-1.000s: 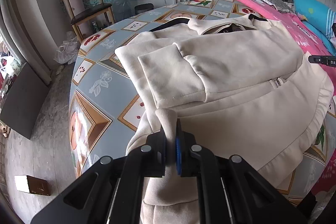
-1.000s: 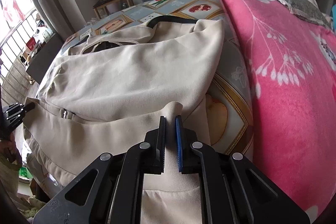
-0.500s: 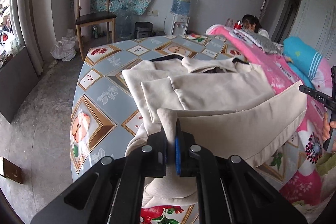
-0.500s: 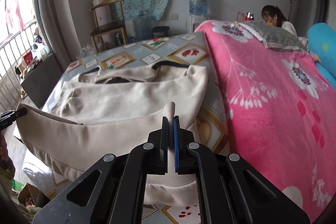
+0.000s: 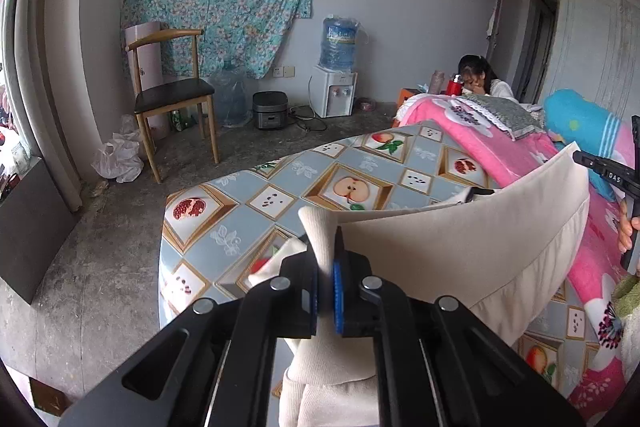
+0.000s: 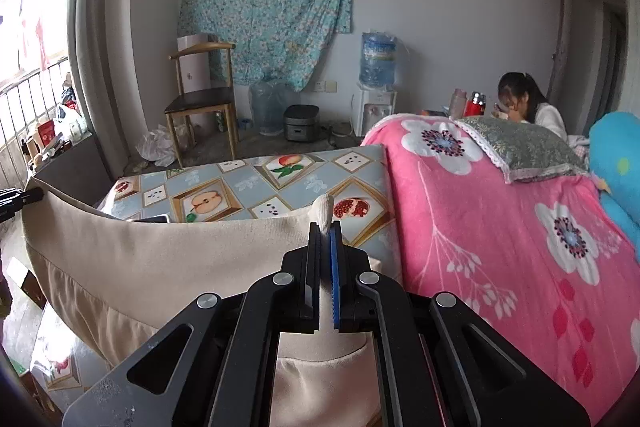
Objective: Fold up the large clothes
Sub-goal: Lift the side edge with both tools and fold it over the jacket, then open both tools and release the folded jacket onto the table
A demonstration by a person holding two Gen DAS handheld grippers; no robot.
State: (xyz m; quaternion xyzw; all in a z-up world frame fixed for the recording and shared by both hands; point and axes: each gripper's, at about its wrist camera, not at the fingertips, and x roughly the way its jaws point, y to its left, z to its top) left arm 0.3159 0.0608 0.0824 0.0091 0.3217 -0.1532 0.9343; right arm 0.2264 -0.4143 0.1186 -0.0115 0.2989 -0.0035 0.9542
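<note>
A large cream jacket (image 5: 460, 259) hangs stretched between both grippers, its bottom hem lifted above the bed. My left gripper (image 5: 325, 279) is shut on the ribbed hem at one corner. My right gripper (image 6: 325, 267) is shut on the ribbed hem (image 6: 322, 207) at the other corner. The jacket (image 6: 160, 259) spans left from it as a taut band. The right gripper (image 5: 608, 173) shows at the right edge of the left wrist view, the left gripper (image 6: 16, 197) at the left edge of the right wrist view. The rest of the jacket is hidden behind the raised hem.
The bed has a fruit-patterned sheet (image 5: 280, 195) and a pink floral blanket (image 6: 500, 227) on its right side. A wooden chair (image 5: 172, 95), water dispenser (image 5: 334, 87) and rice cooker (image 5: 270, 109) stand by the far wall. A seated person (image 6: 524, 103) is at the bed's far end.
Both grippers have risen, lifting the jacket's hem off the bed into a taut raised band. The jacket body that lay flat in view is now hidden behind it.
</note>
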